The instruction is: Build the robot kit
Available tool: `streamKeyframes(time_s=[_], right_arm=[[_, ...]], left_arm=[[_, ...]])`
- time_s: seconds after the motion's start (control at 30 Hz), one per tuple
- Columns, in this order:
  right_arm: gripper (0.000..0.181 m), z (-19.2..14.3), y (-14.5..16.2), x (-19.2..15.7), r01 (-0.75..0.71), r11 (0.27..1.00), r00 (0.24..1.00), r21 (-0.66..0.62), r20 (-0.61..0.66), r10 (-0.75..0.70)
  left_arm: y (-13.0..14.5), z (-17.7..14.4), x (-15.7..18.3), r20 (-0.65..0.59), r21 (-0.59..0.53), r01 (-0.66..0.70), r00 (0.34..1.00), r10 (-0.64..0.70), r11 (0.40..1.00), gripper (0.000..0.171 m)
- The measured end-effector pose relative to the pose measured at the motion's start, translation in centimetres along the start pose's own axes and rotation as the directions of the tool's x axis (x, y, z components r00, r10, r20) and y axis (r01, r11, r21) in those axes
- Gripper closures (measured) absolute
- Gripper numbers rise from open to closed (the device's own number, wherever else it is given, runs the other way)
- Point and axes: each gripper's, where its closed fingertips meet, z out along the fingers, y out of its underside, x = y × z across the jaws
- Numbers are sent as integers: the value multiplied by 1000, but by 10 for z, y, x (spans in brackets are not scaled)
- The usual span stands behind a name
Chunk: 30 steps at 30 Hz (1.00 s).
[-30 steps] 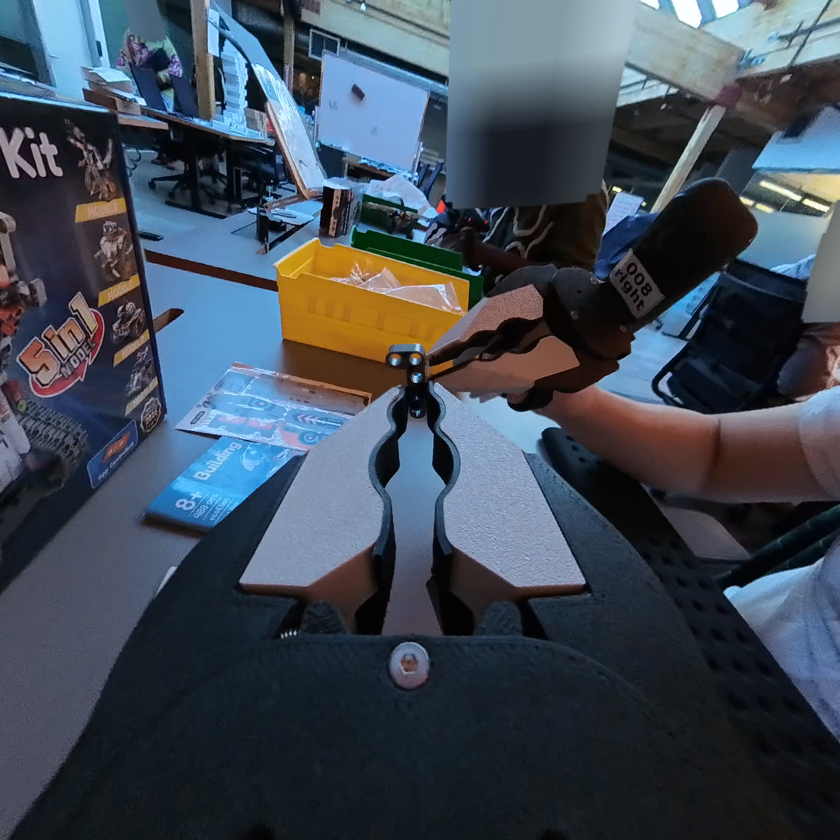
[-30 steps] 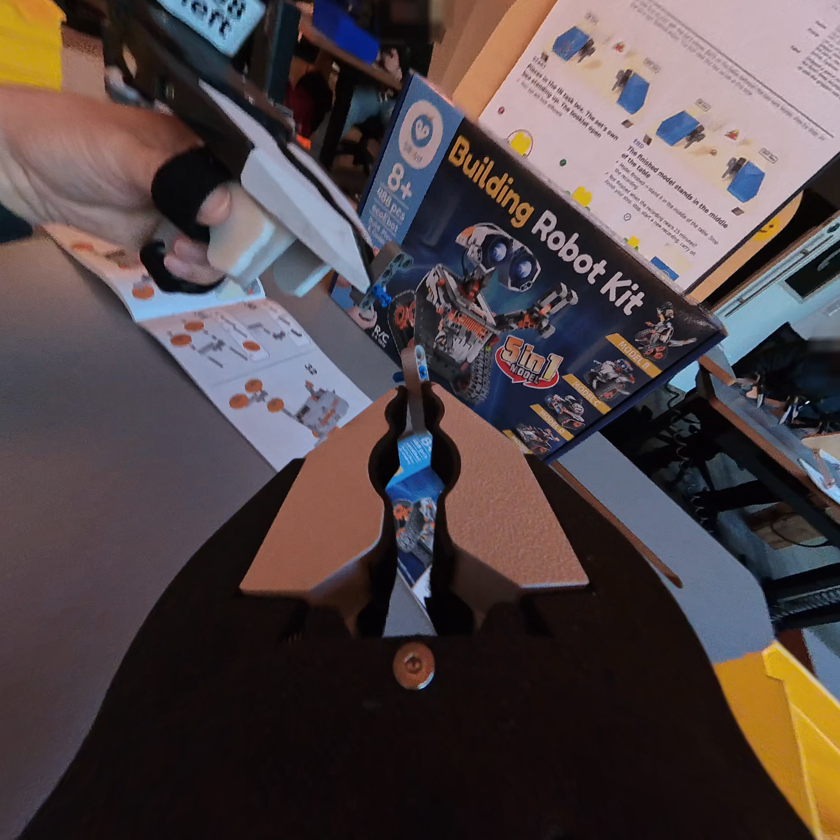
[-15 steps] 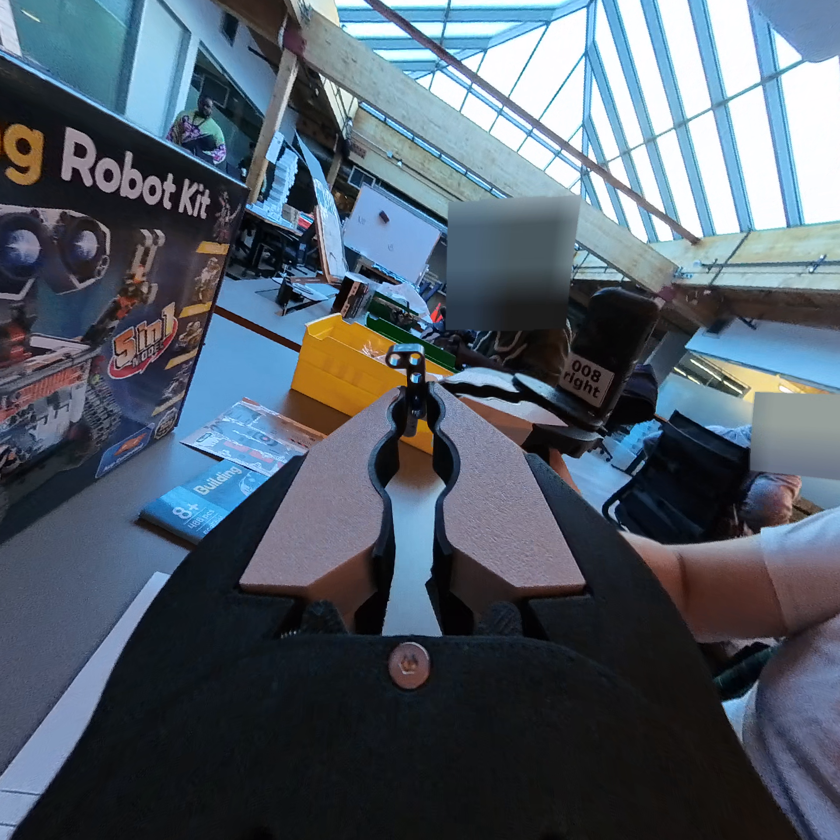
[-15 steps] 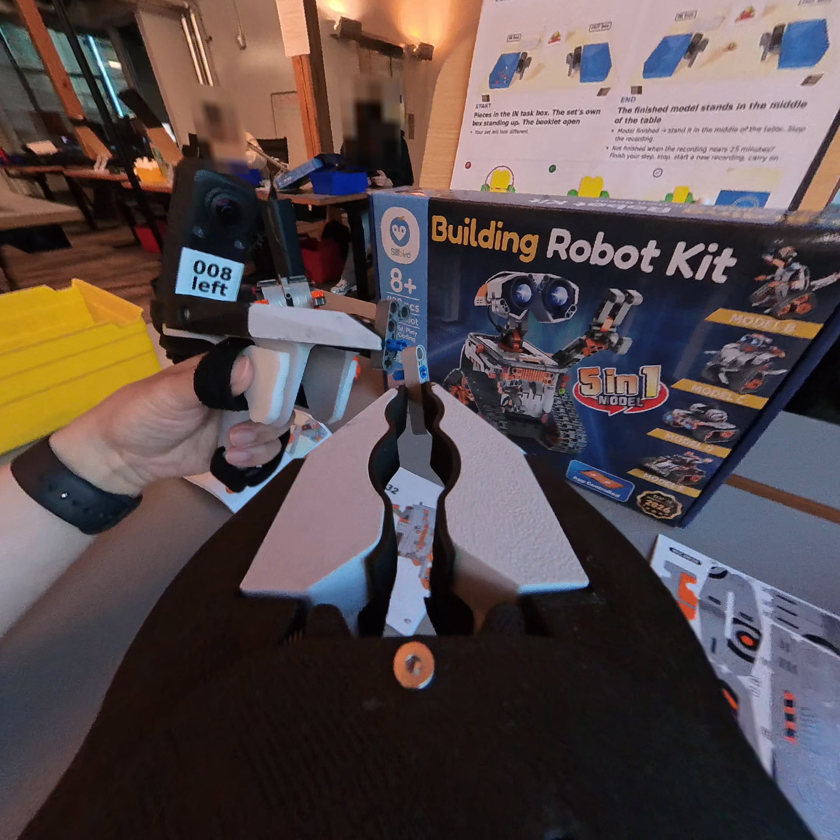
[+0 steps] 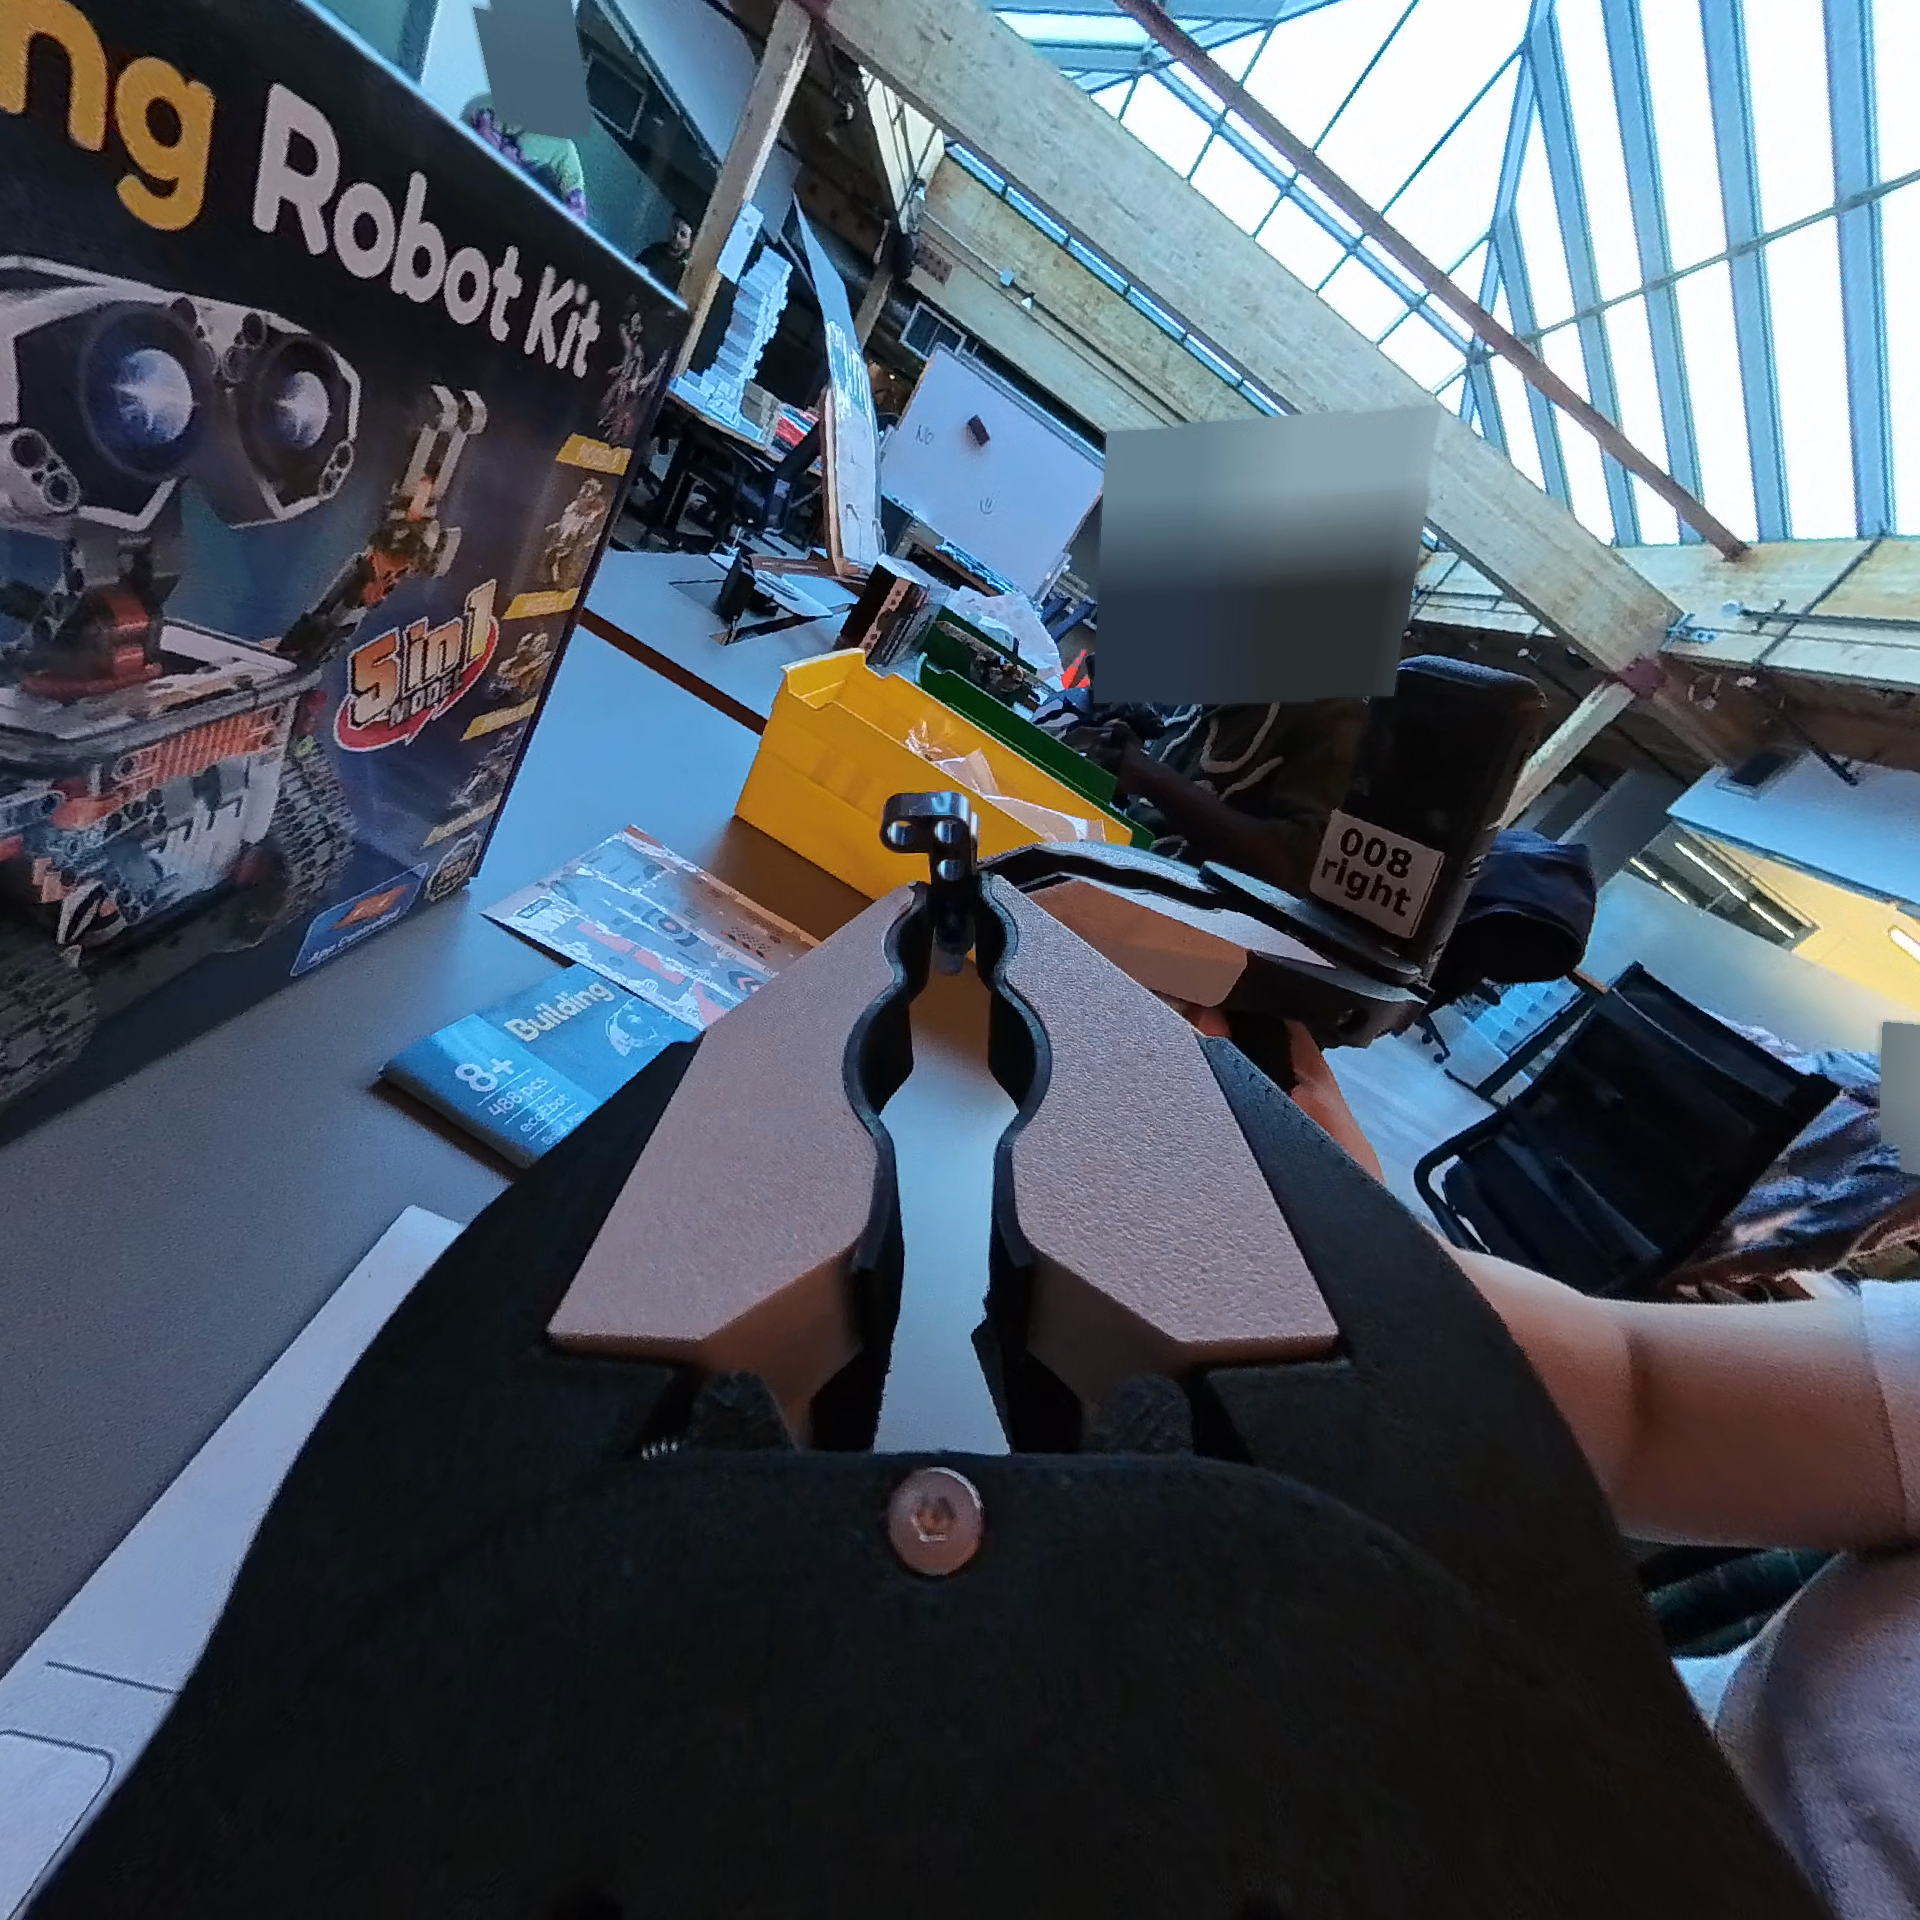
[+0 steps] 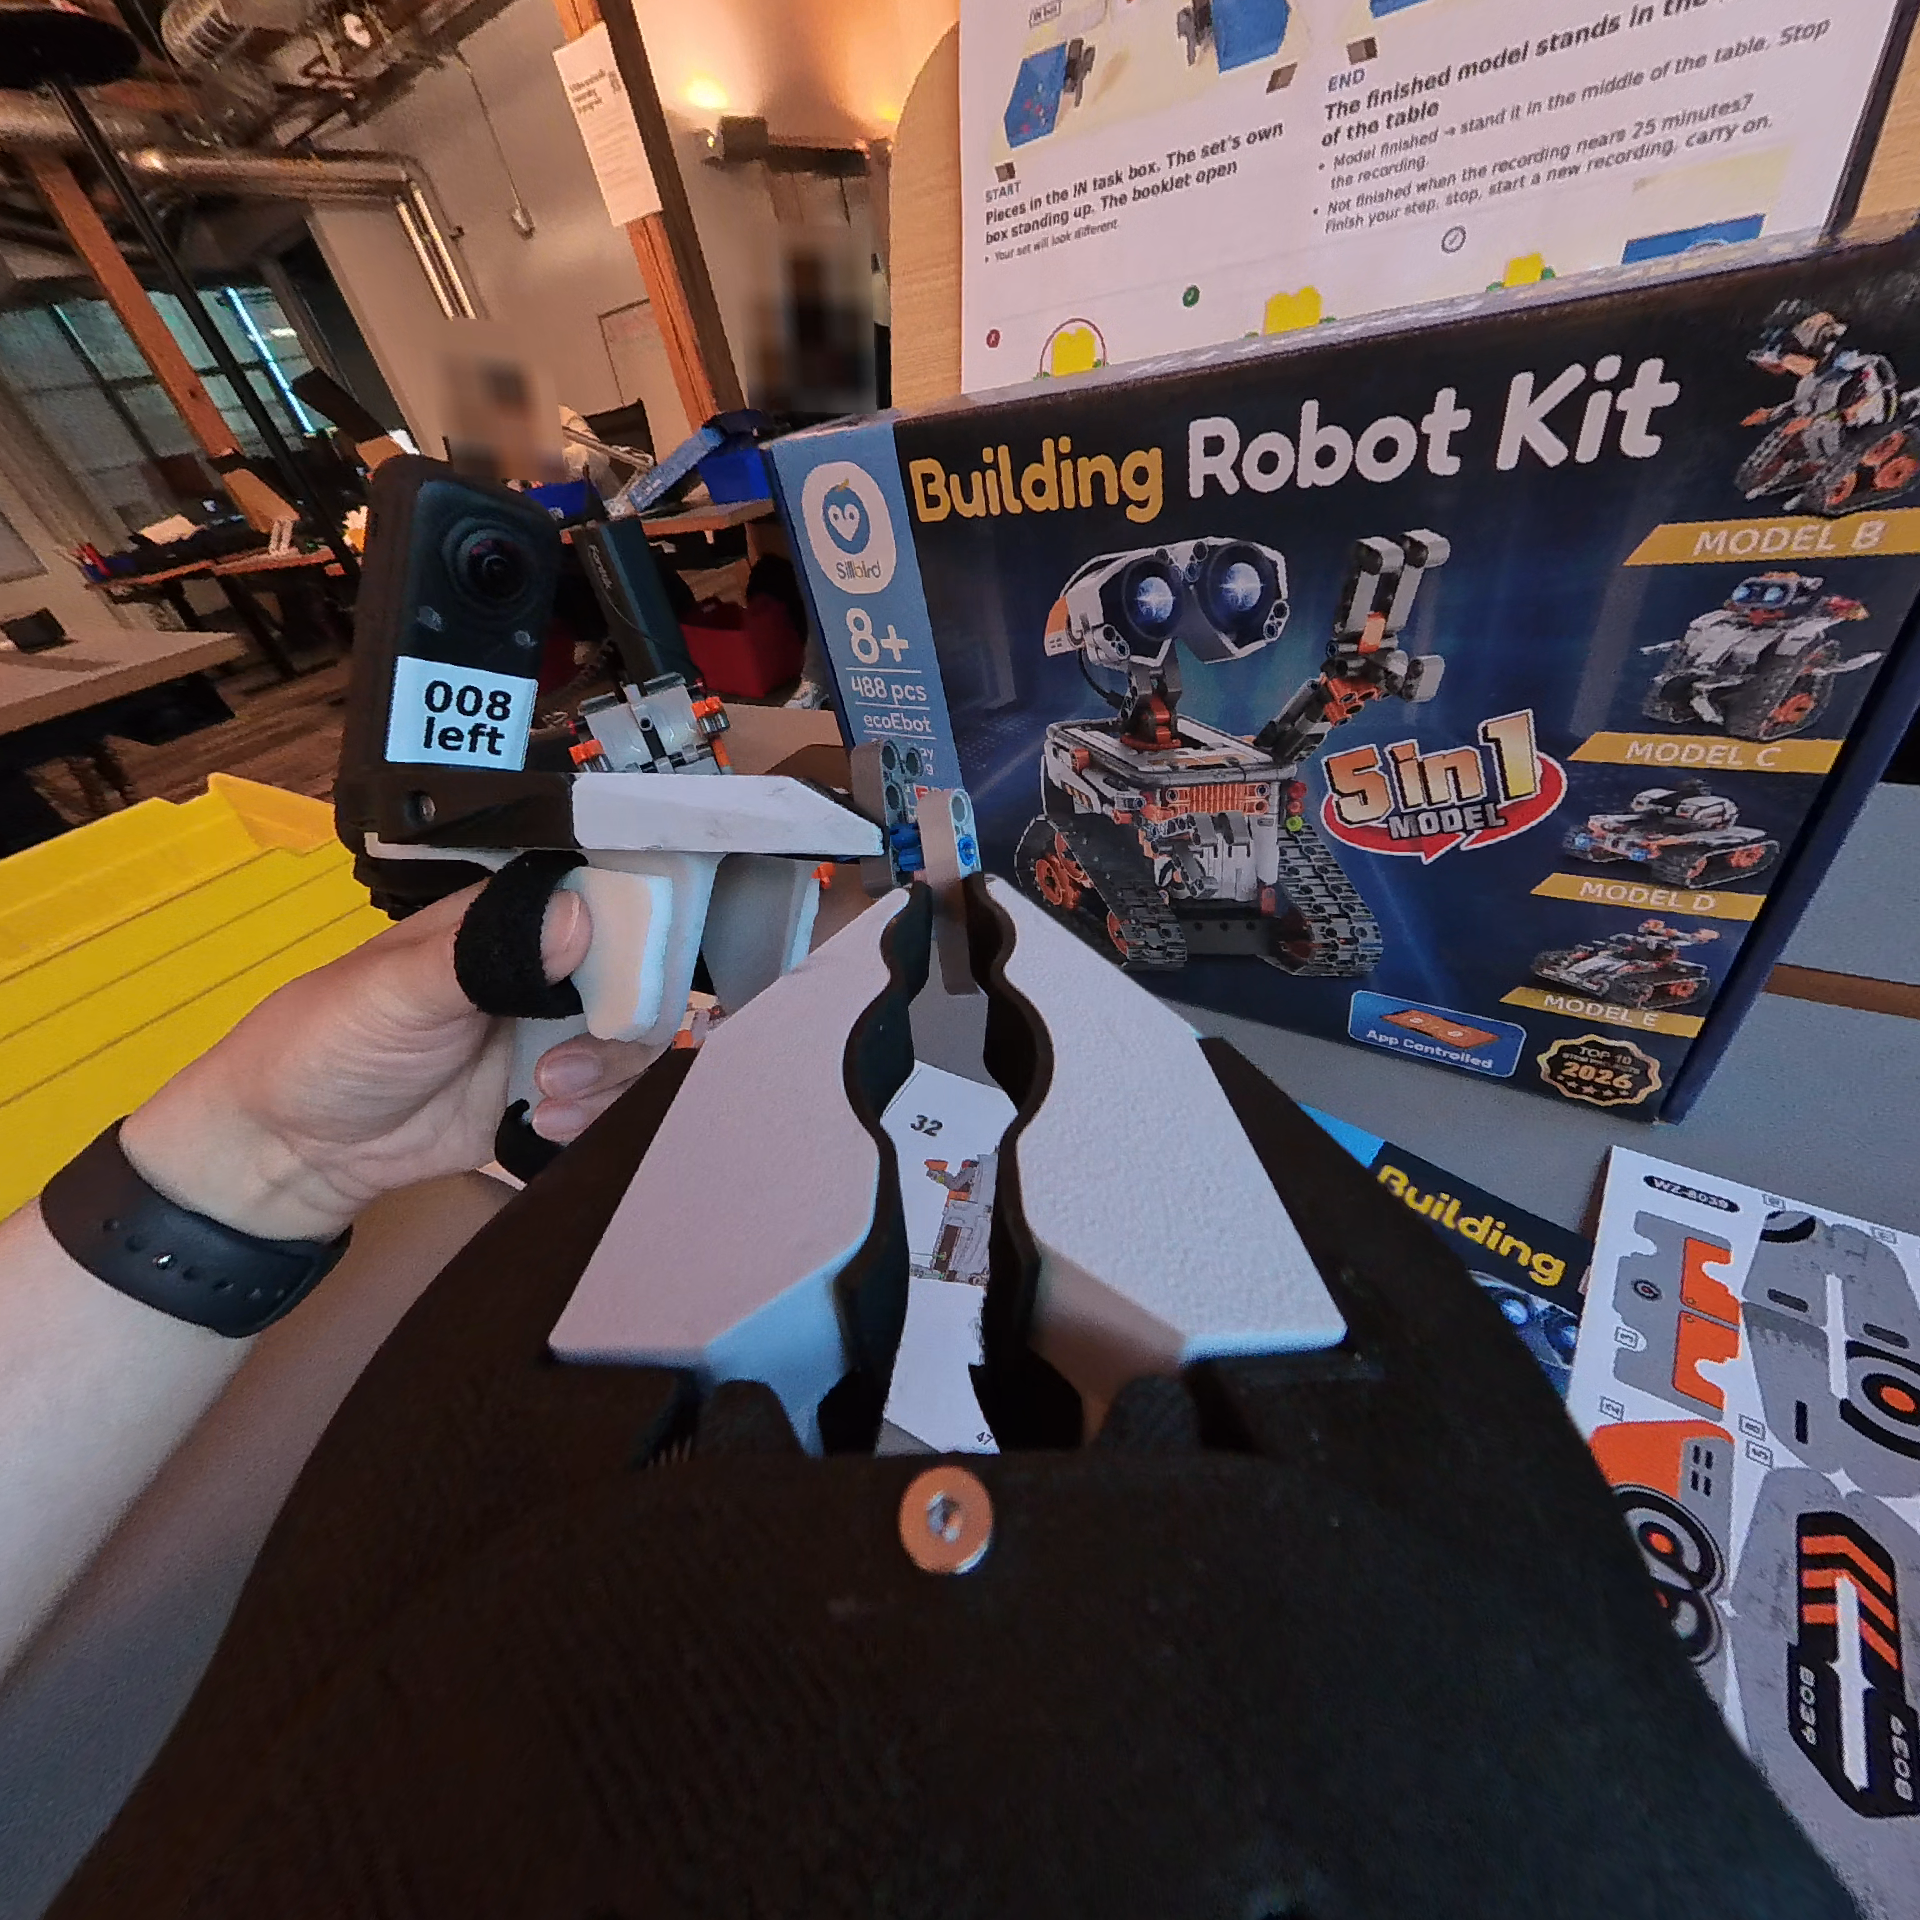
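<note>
Table (image 5: 260, 1195) grey, skylit workshop.

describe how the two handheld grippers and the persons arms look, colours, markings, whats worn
Each gripper, left and right, has pale textured wedge fingers with wavy black inner pads on a broad black body with one silver bolt. Each carries a black camera block bearing a white sticker, above a white pistol handle with black finger loop. A black wristband circles the left wrist; the right arm has a short pale sleeve.

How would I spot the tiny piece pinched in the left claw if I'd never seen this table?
Start at the big dark toy box standing on the table, then go right to the yellow bin. In front of it, the left claw pinches a small black connector piece at its tips: hook-shaped with round holes, unlike the flat booklets nearby.
</note>
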Motion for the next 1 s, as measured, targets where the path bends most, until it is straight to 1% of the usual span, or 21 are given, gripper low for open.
streamKeyframes(time_s=[0.2,0.37,0.53,0.67,0.9,0.97,1.0], right_arm=[[175,2,8,4,-28,999,1000,-30,13,28],[176,4,14,6,-126,991,989,-45,65,129],[176,6,19,7,-247,968,959,-54,127,252],[176,8,26,11,-304,951,939,-62,146,310],[176,8,35,18,-328,941,934,-81,124,336],[176,4,40,22,-310,944,941,-117,105,322],[176,-1,47,23,-291,941,945,-172,99,310]], left_arm=[[4,1,-7,16,-3,20,1000,-20,1000,167],[6,1,-10,21,-13,14,1000,-14,1000,167],[8,2,-10,25,-28,4,1000,-3,1000,167],[13,3,-14,40,-55,43,998,-41,998,167],[19,8,-21,78,-78,53,996,-47,996,167],[17,7,-19,69,-67,71,995,-66,995,167],[15,5,-19,68,-63,73,995,-69,995,168]])
